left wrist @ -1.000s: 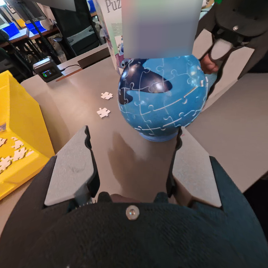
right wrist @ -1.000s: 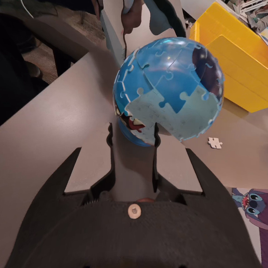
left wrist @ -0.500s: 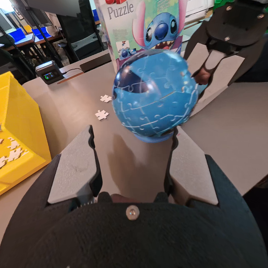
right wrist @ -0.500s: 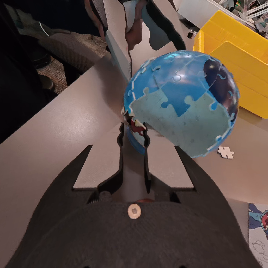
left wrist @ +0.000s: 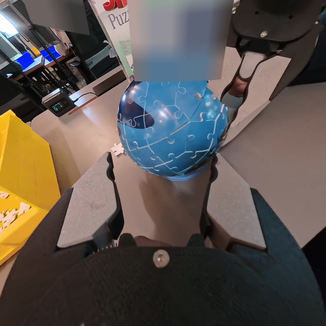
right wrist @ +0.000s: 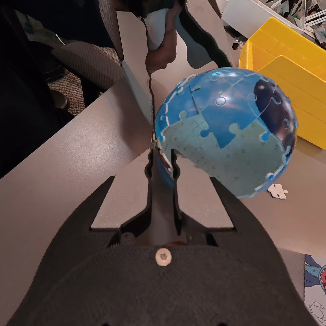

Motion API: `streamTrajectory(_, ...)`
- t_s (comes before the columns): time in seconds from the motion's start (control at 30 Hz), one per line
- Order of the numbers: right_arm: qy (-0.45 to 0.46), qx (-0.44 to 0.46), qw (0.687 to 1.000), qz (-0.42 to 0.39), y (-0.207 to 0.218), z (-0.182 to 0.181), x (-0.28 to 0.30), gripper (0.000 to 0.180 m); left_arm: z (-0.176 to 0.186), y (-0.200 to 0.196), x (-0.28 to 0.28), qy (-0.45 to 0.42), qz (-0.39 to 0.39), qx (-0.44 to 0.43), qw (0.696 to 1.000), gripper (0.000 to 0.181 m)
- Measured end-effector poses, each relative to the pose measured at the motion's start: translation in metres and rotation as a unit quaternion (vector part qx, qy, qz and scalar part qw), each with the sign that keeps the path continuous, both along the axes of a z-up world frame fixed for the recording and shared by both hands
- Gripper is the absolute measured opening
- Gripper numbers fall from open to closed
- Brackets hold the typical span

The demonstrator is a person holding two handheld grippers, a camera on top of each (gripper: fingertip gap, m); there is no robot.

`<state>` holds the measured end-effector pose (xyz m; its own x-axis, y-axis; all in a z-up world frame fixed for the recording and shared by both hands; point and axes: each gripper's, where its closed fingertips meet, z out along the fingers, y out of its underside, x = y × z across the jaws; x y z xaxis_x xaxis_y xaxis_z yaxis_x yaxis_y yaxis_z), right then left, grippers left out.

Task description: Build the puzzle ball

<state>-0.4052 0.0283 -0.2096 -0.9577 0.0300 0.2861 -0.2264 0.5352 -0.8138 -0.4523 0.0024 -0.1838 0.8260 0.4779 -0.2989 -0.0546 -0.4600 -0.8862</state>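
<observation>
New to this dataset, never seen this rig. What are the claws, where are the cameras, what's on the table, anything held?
No robot: a person holds a two-finger gripper in each hand, each with a camera looking along its fingers. One view is from the left gripper, open and empty; the other from the right gripper, jaws narrow around the edge of the puzzle ball, grip unclear. The ball sits on a blue stand on the grey table, near a loose white piece and a yellow bin.
</observation>
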Motion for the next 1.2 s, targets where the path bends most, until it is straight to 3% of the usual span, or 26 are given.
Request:
streamTrajectory(0.33,0.018,0.008,1.000,0.018,-0.004,0.002,0.000,0.003,-0.001,-0.009,-0.008,-0.008,0.009,0.003,1.000,0.112)
streamTrajectory(0.5,0.015,-0.010,1.000,0.009,0.000,0.013,-0.002,0.015,-0.001,-0.011,-0.009,-0.013,0.011,0.012,1.000,0.112)
streamTrajectory(0.77,0.012,-0.008,1.000,0.013,0.015,0.021,-0.003,0.017,-0.002,-0.017,-0.015,-0.012,0.021,0.019,1.000,0.111)
streamTrajectory(1.03,-0.016,0.010,1.000,0.005,0.010,0.016,-0.003,0.043,-0.002,-0.017,-0.016,-0.010,0.022,0.022,0.999,0.109)
streamTrajectory(1.2,-0.004,0.031,1.000,0.000,-0.002,0.005,-0.005,0.039,-0.002,-0.015,-0.014,-0.011,0.020,0.027,0.999,0.108)
